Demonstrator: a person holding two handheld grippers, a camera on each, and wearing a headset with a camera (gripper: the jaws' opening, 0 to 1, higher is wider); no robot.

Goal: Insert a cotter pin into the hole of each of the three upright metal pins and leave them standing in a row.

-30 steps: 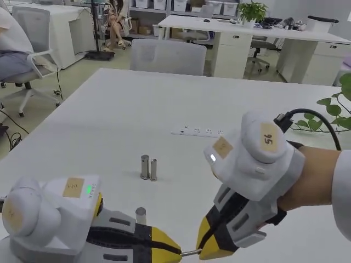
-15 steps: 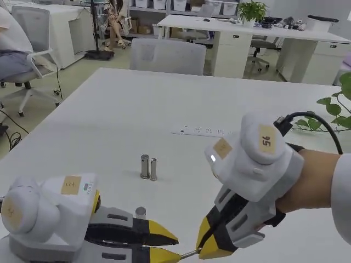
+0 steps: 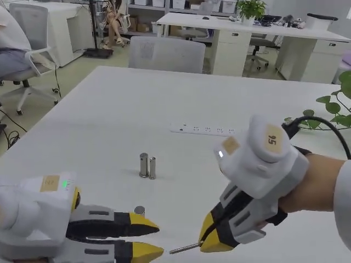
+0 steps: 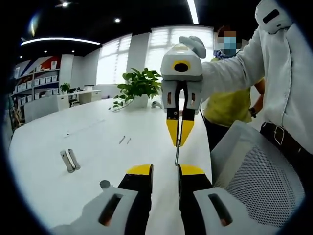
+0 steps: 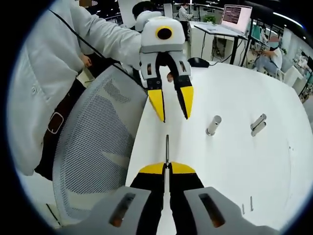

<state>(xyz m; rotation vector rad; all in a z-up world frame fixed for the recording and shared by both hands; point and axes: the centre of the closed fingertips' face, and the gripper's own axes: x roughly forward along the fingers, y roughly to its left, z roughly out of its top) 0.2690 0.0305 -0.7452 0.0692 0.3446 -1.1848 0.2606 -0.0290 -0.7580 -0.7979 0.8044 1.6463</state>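
Two upright metal pins (image 3: 148, 166) stand side by side mid-table, also seen in the left gripper view (image 4: 70, 159) and in the right gripper view (image 5: 257, 124). A third metal pin (image 3: 140, 210) stands closer, just behind my left gripper (image 3: 159, 238), whose jaws are open and empty. My right gripper (image 3: 206, 244) is shut on a thin cotter pin (image 3: 184, 248), which points at the left gripper across a small gap. The right gripper view has the cotter pin (image 5: 166, 147) jutting from the shut jaws towards the open left gripper (image 5: 173, 116).
A white power strip (image 3: 203, 130) lies beyond the pins. Two spare cotter pins (image 4: 124, 140) lie on the table. A potted plant (image 3: 337, 107) stands at the right edge, a grey chair (image 3: 164, 55) at the far side. A mesh chair (image 5: 98, 147) stands by the near edge.
My left gripper has opened and drawn back to the left, off the cotter pin's free end. The right gripper still holds the cotter pin in about the same place.
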